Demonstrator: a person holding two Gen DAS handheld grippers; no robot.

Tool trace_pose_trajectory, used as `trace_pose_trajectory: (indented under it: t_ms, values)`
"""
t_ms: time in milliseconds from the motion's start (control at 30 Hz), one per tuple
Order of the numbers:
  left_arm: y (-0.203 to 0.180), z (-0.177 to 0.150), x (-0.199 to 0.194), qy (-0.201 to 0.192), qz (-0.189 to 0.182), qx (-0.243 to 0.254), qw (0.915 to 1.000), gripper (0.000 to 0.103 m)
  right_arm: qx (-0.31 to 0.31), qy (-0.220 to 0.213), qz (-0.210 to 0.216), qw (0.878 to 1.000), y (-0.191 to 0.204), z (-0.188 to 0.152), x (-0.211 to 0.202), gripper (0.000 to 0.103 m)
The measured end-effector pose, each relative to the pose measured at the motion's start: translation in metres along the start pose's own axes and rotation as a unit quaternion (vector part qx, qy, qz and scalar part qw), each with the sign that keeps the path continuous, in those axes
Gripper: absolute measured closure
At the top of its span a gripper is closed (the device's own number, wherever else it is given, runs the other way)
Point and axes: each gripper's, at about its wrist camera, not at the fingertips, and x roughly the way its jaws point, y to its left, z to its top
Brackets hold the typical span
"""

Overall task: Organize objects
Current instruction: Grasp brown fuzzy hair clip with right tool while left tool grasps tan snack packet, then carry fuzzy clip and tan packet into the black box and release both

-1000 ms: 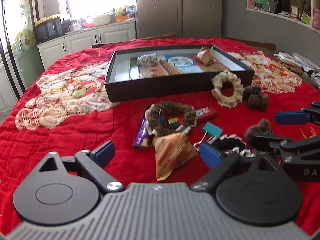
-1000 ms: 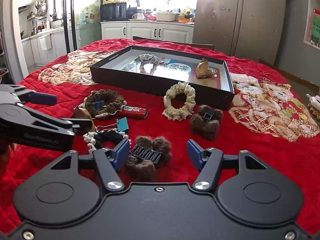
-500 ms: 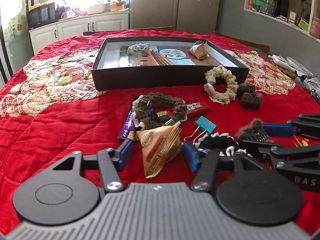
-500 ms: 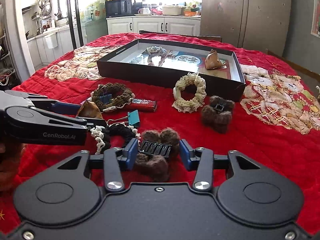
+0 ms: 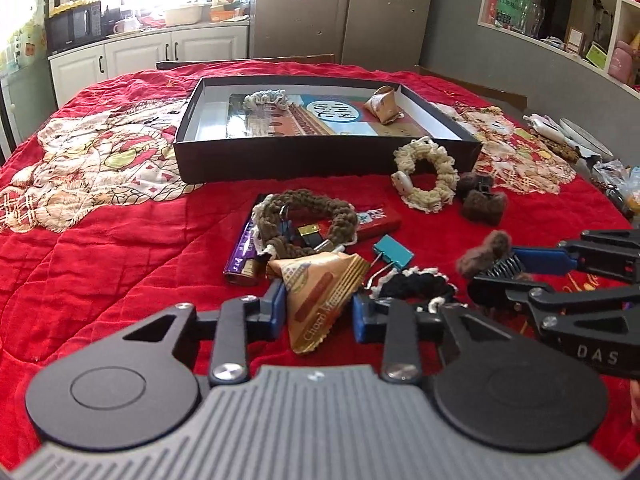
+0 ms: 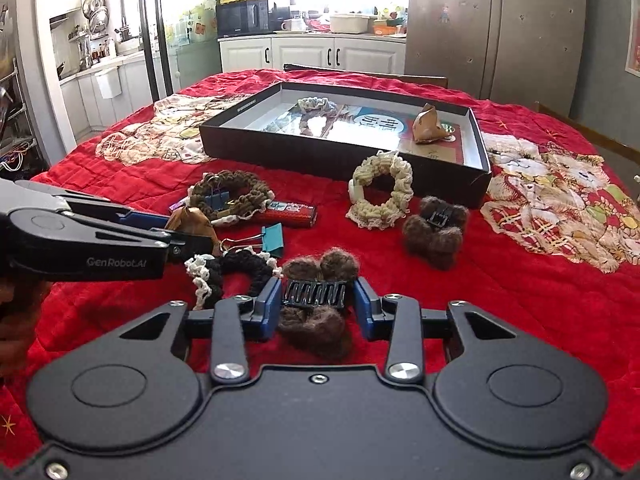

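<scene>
A: Hidden bits?
B: Lighters half under the brown scrunchie [image 5: 306, 216]; packet print unreadable.
A: Jaws?
B: Both have just been closing — left gripper [image 5: 319, 307] pinches the packet [image 5: 320, 294], right gripper [image 6: 316, 307] clamps the furry clip [image 6: 314, 292].
A: Box?
B: Box [image 6: 340, 152] at 12 o'clock — a scrunchie and a packet inside.

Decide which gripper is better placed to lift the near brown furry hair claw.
Right gripper: its fingers, just closing, pinch the hair claw; the left gripper, also closing, holds the snack packet.
</scene>
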Motion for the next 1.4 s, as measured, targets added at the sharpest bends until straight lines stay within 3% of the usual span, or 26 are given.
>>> trace_pose_trajectory:
  t_ms: [367,800,1067,1400]
  values:
    - [-0.005,0.018,-0.017,-0.017,-0.021,0.007,0.9996,0.067,-0.002,-0.019,-0.001,1.0,-0.011,0.019,-0.013,0.067]
    - [0.009,0.07,-0.008,-0.048,-0.008,0.012,0.9987,0.067,-0.03,-0.074,-0.022,0.997,-0.025,0.084,-0.011,0.067]
    - [0.021,0.094,0.013,-0.046,-0.004,-0.001,0.9989,0.067,-0.031,-0.083,-0.044,0.995,-0.043,0.118,0.015,0.067]
    - [0.025,0.122,0.046,-0.045,0.007,-0.002,0.999,0.067,-0.021,-0.07,-0.04,0.997,-0.065,0.138,0.075,0.067]
